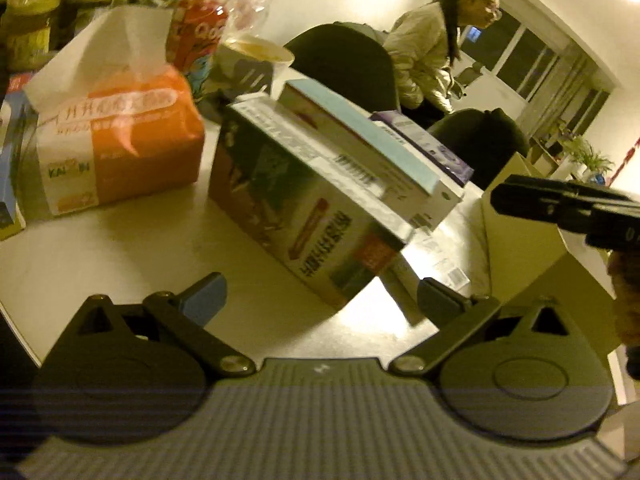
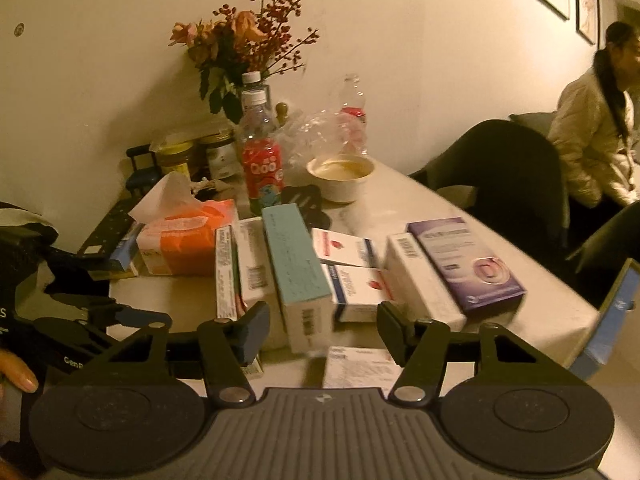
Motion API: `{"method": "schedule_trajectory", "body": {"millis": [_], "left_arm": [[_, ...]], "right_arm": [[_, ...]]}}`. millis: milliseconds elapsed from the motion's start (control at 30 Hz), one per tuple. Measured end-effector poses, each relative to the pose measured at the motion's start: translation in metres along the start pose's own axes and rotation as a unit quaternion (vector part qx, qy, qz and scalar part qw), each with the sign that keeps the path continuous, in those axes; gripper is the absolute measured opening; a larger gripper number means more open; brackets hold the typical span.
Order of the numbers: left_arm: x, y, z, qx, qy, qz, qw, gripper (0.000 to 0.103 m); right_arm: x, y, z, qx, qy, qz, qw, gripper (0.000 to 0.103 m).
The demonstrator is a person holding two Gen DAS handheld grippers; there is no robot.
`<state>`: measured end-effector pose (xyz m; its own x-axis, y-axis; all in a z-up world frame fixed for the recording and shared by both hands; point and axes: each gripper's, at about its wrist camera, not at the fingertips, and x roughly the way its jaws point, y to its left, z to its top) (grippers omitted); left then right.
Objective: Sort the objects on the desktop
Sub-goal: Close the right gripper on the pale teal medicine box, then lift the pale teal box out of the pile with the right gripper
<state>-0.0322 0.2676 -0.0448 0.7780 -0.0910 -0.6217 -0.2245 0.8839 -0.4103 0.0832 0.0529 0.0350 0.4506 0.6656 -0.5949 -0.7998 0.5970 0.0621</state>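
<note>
Right wrist view: my right gripper stands half spread around the blue-topped box, pads not touching it, on the table. My left gripper gapes wide, empty, before the stacked boxes.

Both my cams give a dim, warm yellow cast w/ heavy fisheye bending at the edges. Left view is motion-blurred; glare patch on the table by its near edge, bright ceiling light top right corner. Right view sharper, box text still smeared, corners vignetted.
</note>
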Motion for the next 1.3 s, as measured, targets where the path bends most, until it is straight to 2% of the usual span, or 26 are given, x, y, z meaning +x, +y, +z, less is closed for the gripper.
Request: {"method": "schedule_trajectory", "body": {"millis": [300,833,967,1033,1300], "left_arm": [[0.012,0.010,0.001,-0.018,0.017,-0.001,0.9997,0.103],[0.012,0.016,0.001,-0.020,0.024,-0.004,0.9995,0.103],[0.013,0.015,0.003,-0.020,0.023,-0.004,0.9995,0.103],[0.013,0.015,0.003,-0.020,0.023,-0.005,0.9995,0.103],[0.012,0.007,0.001,-0.010,0.022,-0.010,0.9997,0.103]], "right_arm": [[0.045,-0.001,0.015,0.019,0.026,0.026,0.999,0.050],[0.106,0.008,0.038,0.005,0.057,0.021,0.998,0.050],[0.108,0.006,0.037,0.023,0.049,0.024,0.998,0.048],[0.107,0.006,0.036,0.029,0.047,0.026,0.998,0.043],[0.093,0.011,0.028,0.039,0.052,0.018,0.998,0.042]]}}
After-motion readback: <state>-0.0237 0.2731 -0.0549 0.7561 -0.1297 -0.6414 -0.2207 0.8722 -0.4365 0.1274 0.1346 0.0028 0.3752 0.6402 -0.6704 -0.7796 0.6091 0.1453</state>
